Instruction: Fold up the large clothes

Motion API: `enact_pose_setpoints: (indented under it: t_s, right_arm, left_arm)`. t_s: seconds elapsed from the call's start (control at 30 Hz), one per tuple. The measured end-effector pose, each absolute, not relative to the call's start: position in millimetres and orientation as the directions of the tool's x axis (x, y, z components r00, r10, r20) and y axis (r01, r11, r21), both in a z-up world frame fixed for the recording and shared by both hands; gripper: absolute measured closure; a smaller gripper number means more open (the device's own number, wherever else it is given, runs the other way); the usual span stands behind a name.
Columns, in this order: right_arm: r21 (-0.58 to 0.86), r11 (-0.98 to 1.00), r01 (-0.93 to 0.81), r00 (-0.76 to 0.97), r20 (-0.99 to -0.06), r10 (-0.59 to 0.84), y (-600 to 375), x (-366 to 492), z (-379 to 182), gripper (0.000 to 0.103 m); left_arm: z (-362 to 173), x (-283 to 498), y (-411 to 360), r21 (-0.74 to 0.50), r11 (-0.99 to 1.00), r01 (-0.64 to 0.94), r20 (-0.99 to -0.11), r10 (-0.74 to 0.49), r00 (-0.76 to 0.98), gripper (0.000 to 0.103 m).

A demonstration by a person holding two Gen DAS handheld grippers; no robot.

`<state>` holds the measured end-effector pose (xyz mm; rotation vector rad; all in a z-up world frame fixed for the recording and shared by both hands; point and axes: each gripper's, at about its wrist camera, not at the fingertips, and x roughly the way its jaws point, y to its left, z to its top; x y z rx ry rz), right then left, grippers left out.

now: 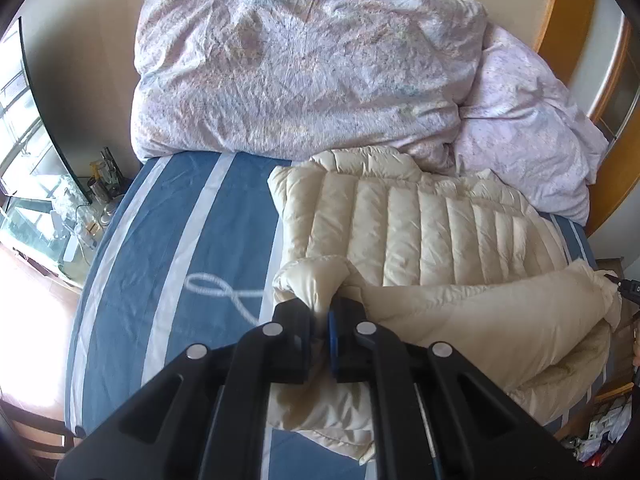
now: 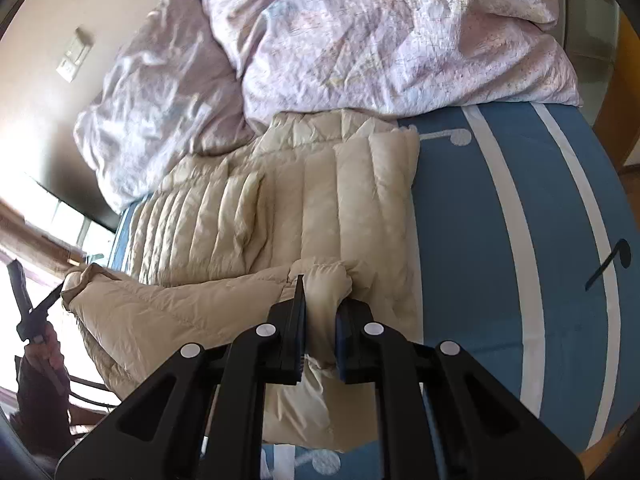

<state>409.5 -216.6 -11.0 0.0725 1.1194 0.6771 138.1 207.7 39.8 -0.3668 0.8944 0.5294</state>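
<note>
1. While daylight pours in from a window, a cream quilted down jacket (image 1: 420,224) lies spread on a bed covered with a blue sheet (image 1: 188,216) striped in white.

2. At one end of a rolled or folded-over edge, the left gripper (image 1: 322,312) has its two black fingers drawn narrow, pinching a bunched corner of the jacket between them.

3. At the other end of that edge, the right gripper (image 2: 322,312) is likewise closed tight on a puffy fold of the same jacket (image 2: 280,208), fabric squeezed between its fingers.

4. Between the two grips, the raised edge runs as a thick, lifted roll across the near side of the garment, while the ribbed body lies flat on the sheet beyond it.

5. Behind the jacket, a crumpled pale lilac duvet (image 1: 304,68) with a faint floral print is heaped against the wall, its lower edge touching the jacket's far end.

6. White music-note shapes are printed on the blue sheet (image 2: 520,208) beside the jacket.

7. From the right gripper's camera, the person's hand (image 2: 42,354) shows at the far left edge, gripping the black handle of the other tool.

8. Off the left side of the bed, a cluttered low table (image 1: 92,200) with glass items stands near the bright window.
</note>
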Motion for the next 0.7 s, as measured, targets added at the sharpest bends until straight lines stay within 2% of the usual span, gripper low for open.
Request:
enact_pose_setpoints:
  t_s: [0.7]
  right_arm:
    - [0.318, 0.884, -0.344, 0.295, -0.857, 0.423, -159, 497, -40, 0.091]
  left_arm:
    - [13, 236, 269, -0.099, 0.792, -0.603, -0.843, 0.255, 0.473, 0.096]
